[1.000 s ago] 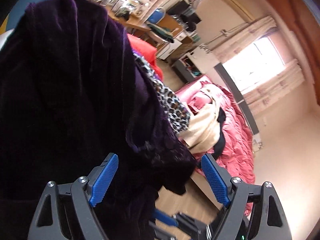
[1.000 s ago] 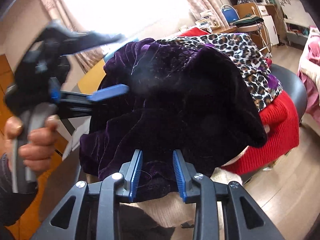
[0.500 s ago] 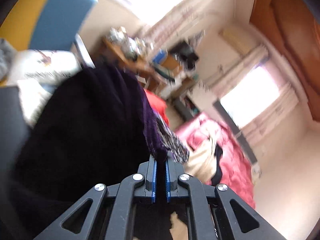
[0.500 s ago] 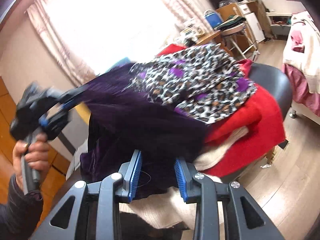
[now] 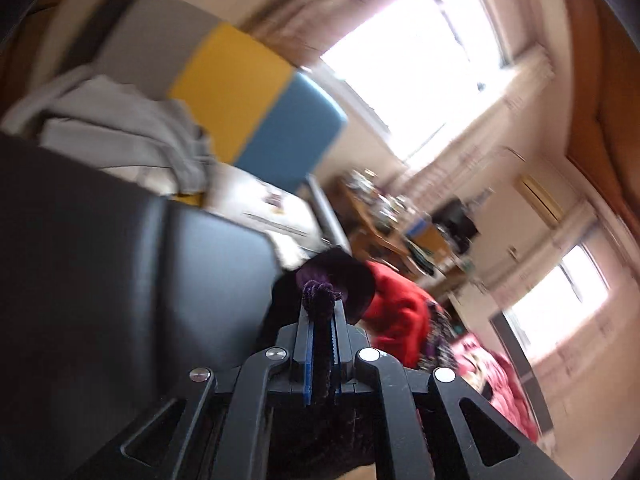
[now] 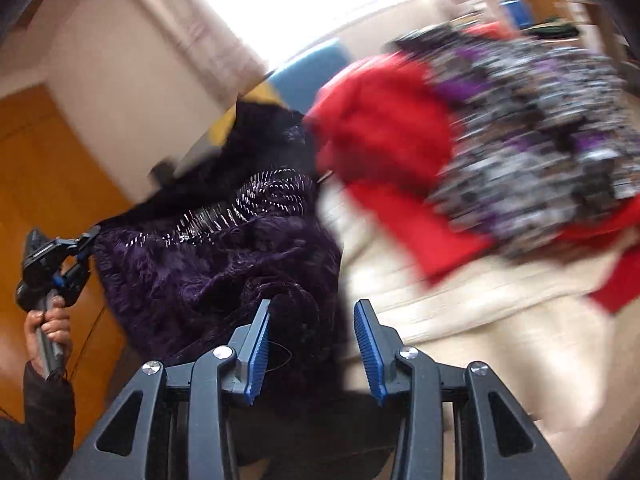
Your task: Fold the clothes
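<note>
The dark purple velvet garment (image 6: 224,264), with a band of shiny sequins, hangs stretched to the left of the clothes pile. My left gripper (image 5: 322,312) is shut on a bunched edge of the garment (image 5: 318,292). In the right wrist view this left gripper (image 6: 91,240) pulls the cloth's left corner, held by a person's hand (image 6: 48,324). My right gripper (image 6: 312,350) is open, its blue pads (image 6: 258,354) spread wide, with dark velvet lying loosely between them.
A red garment (image 6: 384,132), a leopard-print piece (image 6: 540,128) and a cream garment (image 6: 460,312) lie piled on the right. A black padded chair back (image 5: 120,280) fills the left wrist view's left. Grey-white cloth (image 5: 120,128) and a yellow-and-blue panel (image 5: 256,108) lie beyond.
My left gripper closed on the purple garment's edge and pulled it left and away from the pile. My right gripper's pads spread wider and it let go of the velvet.
</note>
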Demonstrator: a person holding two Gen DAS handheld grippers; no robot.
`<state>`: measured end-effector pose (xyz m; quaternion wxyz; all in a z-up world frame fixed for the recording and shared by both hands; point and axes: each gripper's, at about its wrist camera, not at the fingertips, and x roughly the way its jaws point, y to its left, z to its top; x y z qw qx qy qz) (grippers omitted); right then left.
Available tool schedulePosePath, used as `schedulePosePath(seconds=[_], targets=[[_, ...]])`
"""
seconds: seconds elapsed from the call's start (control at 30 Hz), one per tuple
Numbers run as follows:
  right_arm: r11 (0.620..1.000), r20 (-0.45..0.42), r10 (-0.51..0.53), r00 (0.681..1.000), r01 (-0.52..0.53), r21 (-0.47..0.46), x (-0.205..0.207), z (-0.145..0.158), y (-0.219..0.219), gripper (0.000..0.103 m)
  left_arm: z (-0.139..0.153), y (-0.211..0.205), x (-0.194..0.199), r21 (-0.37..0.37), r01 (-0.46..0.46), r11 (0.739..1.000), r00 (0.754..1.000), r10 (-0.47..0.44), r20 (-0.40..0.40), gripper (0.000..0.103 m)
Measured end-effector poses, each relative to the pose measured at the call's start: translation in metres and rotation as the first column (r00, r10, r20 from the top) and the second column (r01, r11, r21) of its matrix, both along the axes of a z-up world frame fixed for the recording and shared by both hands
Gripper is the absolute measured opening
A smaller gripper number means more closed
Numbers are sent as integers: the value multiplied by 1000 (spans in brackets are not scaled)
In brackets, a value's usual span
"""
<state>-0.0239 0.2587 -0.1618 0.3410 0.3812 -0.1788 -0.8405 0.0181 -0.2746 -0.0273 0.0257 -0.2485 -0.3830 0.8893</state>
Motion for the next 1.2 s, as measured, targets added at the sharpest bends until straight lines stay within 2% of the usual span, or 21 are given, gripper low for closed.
schedulePosePath(seconds=[0.07,0.13,0.23,0.33,0.47,0.5,0.53,0.6,0.67,0.7,0.77,0.8,0.83,0.87,0.9,0.97,1.0,1.03,1.1,1.17,1.2], targets=[[996,12,85,996,-86,19,12,-4,-37,43,-16,-39,32,20,-91,996,995,90,36,7],[985,25,167,986,-167,38,23,-7,-73,43,-40,-74,59,36,-178,983,980,173,102,7],[965,42,252,967,-255,68,44,-12,-117,43,-79,-120,99,45,-300,953,933,284,220,7],[946,45,305,951,-308,100,55,-9,-141,43,-119,-150,140,70,-389,919,879,348,327,9],[915,52,373,926,-377,142,70,-4,-174,43,-149,-157,194,92,-454,886,845,395,361,23],[908,52,382,922,-386,164,72,-3,-182,43,-152,-154,207,88,-463,882,840,405,361,29],[902,45,374,926,-375,215,67,-2,-188,43,-155,-151,219,88,-469,879,838,411,358,31],[884,40,353,935,-347,315,58,-4,-200,43,-164,-145,237,95,-472,877,840,414,351,43],[860,93,308,947,-319,399,46,-22,-214,43,-174,-139,250,106,-467,878,845,408,345,46],[846,141,304,942,-335,415,42,-34,-221,43,-178,-137,252,102,-465,879,844,406,351,47],[813,232,330,915,-401,423,42,-54,-234,45,-182,-133,252,62,-464,884,836,413,361,47],[790,270,368,890,-452,414,49,-60,-238,45,-182,-132,251,30,-463,886,830,422,365,47],[761,307,425,852,-519,389,61,-63,-241,45,-182,-131,250,-4,-461,887,824,431,367,47],[736,338,472,815,-575,358,70,-64,-241,45,-177,-130,246,-50,-455,889,823,442,356,50],[711,361,507,782,-617,337,77,-64,-241,44,-173,-128,240,-112,-435,893,825,445,349,58],[674,383,531,756,-651,350,87,-62,-238,40,-168,-126,227,-227,-391,892,819,450,356,63],[659,380,544,748,-661,360,90,-58,-236,40,-169,-128,224,-268,-369,890,813,449,371,63],[653,343,558,756,-655,380,90,-46,-237,41,-172,-132,220,-281,-359,890,807,447,385,63],[644,254,589,767,-636,425,89,-19,-239,41,-177,-144,217,-251,-374,893,807,446,388,63],[644,80,635,768,-583,495,84,19,-252,42,-183,-154,219,-209,-393,895,811,445,379,63],[638,-21,658,753,-542,547,84,33,-262,44,-185,-158,220,-191,-401,896,813,444,376,63]])
